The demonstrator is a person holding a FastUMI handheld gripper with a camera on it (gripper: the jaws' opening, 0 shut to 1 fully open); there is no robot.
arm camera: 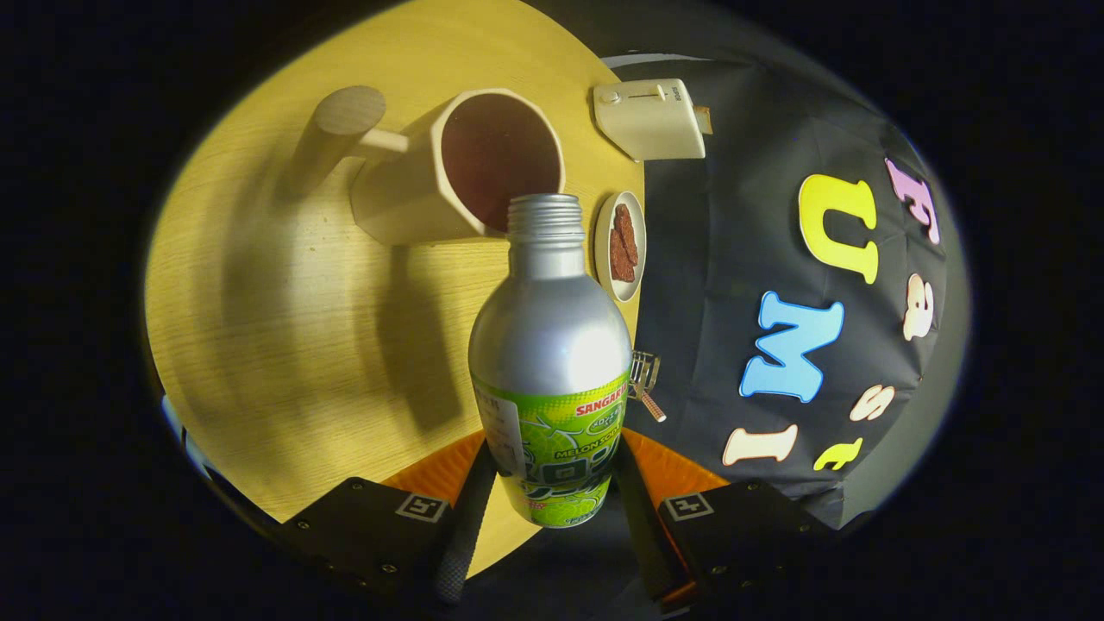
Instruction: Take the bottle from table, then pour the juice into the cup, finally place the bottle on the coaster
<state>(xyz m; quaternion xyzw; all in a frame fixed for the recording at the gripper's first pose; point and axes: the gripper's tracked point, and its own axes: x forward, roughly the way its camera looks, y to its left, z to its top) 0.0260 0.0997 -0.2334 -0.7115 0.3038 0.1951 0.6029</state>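
Both fingers [467, 517] grip a silver bottle [549, 345] by its green label, its open mouth at the rim of a cream cup [457, 168] on the wooden bench [285, 328]. Nearby sit other things — a small dish of brown food [621, 246], a white toaster [651, 116], a fork [645, 384] — with an orange mat [440, 470] beneath the fingers.

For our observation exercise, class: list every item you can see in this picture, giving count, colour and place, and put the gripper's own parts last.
Silver metal bottle with green label: one, held between the fingers, open neck at the cup's rim.
Cream ceramic cup with handle: one, beyond the bottle, dark inside.
Small white dish of brown food: one, beside the bottle's neck.
White toaster-like appliance: one, beyond the dish.
Metal fork: one, beside the bottle.
Yellow wooden table: one, beneath everything.
Black gripper: one, fingers pressing both sides of the bottle.
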